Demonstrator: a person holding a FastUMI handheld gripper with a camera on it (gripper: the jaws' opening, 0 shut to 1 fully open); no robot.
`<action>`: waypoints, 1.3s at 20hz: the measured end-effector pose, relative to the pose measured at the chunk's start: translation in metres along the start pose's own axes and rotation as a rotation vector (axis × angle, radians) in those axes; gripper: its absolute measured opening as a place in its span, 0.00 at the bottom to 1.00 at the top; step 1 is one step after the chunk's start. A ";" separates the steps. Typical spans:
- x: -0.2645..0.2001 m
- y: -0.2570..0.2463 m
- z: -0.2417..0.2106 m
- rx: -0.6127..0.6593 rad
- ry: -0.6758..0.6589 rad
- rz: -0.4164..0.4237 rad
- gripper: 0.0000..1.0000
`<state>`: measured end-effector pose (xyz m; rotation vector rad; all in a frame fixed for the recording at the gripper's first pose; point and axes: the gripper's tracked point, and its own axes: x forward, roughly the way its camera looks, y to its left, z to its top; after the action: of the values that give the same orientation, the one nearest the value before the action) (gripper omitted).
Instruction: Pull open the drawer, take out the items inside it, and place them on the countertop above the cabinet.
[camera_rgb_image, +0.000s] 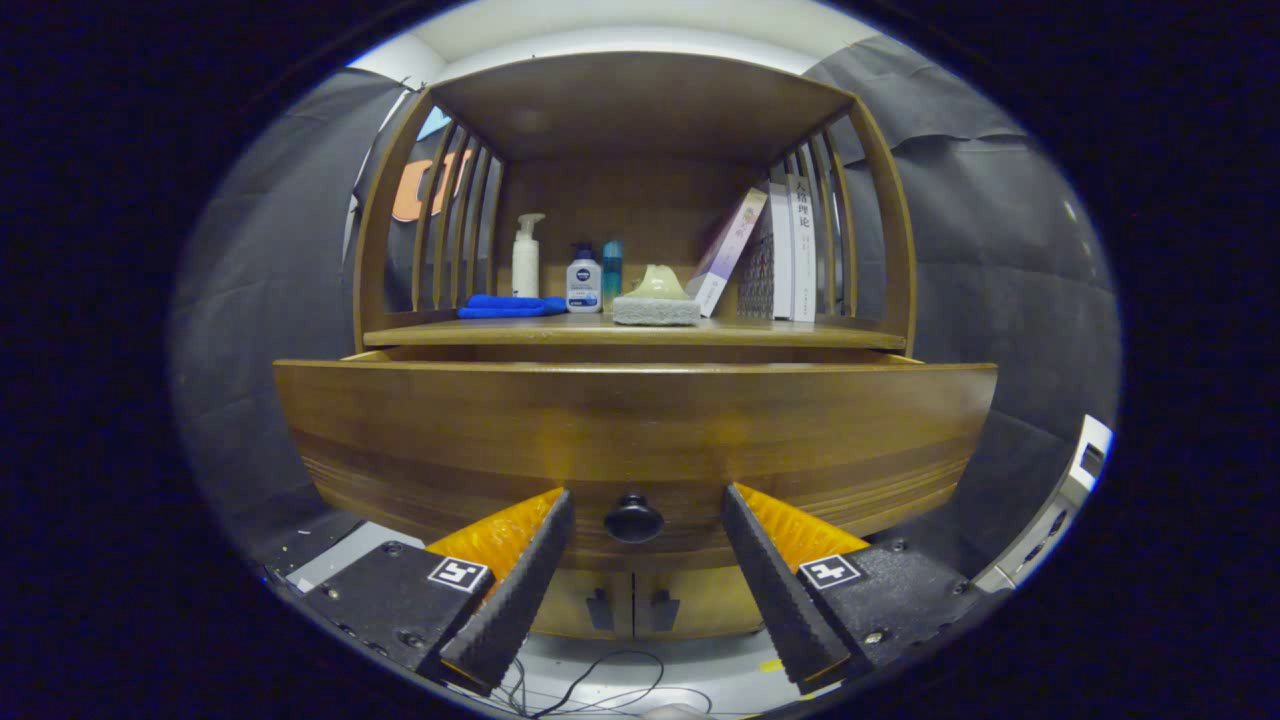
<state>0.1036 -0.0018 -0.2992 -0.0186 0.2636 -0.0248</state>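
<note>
Gripper view. The gripper (640, 520) faces the cabinet front with its fingers (520, 590) spread wide and nothing held between them. Neither finger touches anything.

The drawer (635, 440) stands pulled out from the cabinet, its wide front panel filling the space just ahead of the fingers. Its top edge sits forward of the countertop edge, with a dark gap showing behind it. The drawer's inside cannot be seen from this angle, so its contents cannot be told.

The knob (633, 519) is low on the drawer front, centred between the two fingertips and just beyond them. There is clear space on both sides between knob and fingers.

Below the drawer, two cabinet doors (632, 603) meet at a centre seam, each with a small dark handle beside it.

The countertop (640, 332) lies above and behind the drawer, under a shelf hood with slatted sides. On it, from left: a folded blue cloth (510, 306); a white pump bottle (526, 256) upright behind the cloth; a small white bottle (584, 281) with a dark cap; a teal bottle (612, 264) just behind it; a sponge (656, 309) with a pale green piece (660, 283) resting on top. To the right stand books (785, 255), one leaning left against the others.

A cable (600, 680) lies on the floor beneath the fingers.
</note>
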 end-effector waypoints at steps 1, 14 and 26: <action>0.006 0.000 0.002 0.000 0.003 0.001 0.98; 0.071 0.005 0.017 0.004 0.015 -0.005 0.98; 0.093 0.001 0.020 -0.012 0.026 -0.019 0.98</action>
<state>0.1989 -0.0033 -0.3043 -0.0324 0.2891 -0.0420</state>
